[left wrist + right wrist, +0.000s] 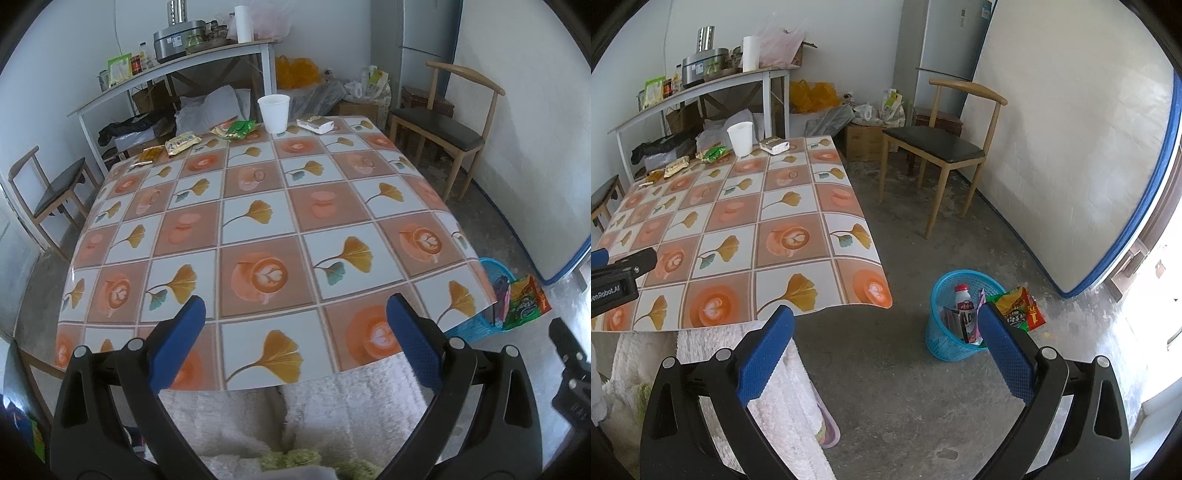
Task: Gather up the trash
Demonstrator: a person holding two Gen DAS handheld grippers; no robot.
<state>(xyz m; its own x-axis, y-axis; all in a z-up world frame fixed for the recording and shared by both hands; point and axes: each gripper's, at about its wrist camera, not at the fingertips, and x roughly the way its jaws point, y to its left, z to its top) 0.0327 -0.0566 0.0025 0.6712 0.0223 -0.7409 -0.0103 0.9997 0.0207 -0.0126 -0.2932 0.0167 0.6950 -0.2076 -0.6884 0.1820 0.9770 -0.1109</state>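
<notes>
Hovering wide open and holding nothing: left tool (pixel 295 310) over the near edge of the surface (pixel 258 221). Well apart from it, along the far edge: green wrapper (pixel 240 128), yellow packets (pixel 181 142), white cup (pixel 274 113), white packet (pixel 317 123). Right tool (pixel 886 314) likewise spread and unladen, above the floor, blue bin (pixel 945 332) of trash just beside its right finger.

- White lettering reading "enRobot.AI", its start cut off, on the black body of the left gripper (pixel 617 284) at the frame's left edge.
- Letters "AD" on a packet (pixel 968 320) in the blue basket (pixel 942 343), lower right.
</notes>
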